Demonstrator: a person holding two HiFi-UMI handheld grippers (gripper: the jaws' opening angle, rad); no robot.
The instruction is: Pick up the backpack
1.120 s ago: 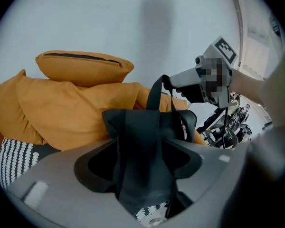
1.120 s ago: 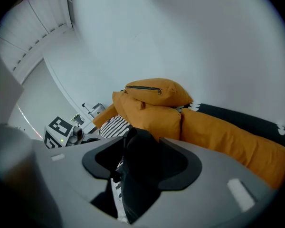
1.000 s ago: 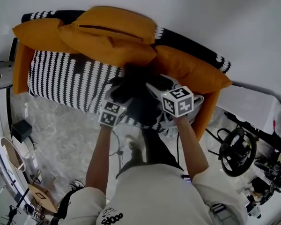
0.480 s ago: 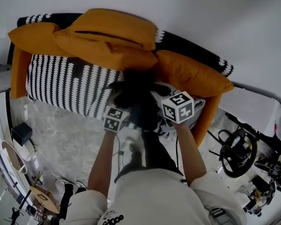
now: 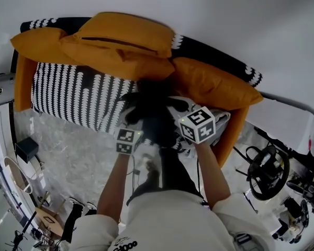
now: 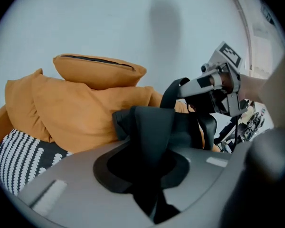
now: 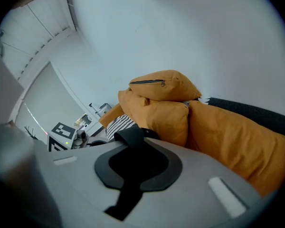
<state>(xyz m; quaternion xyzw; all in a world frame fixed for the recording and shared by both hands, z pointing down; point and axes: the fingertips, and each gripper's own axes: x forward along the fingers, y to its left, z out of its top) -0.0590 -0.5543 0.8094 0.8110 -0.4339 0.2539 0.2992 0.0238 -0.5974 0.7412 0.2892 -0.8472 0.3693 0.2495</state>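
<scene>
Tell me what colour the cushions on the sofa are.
The cushions are plain orange, clearest in the head view.

Left hand-held gripper (image 6: pixel 148 167) closing on strap (image 6: pixel 152 122); right hand-held gripper (image 7: pixel 134 164) clamped

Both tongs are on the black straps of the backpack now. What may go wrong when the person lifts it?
1. The left tongs and right tongs, which have just been closing, each pinch only a strap of the backpack; a strap might slip out under the load.
2. The backpack lies right by the orange cushions, so lifting may drag one off the sofa.
</scene>
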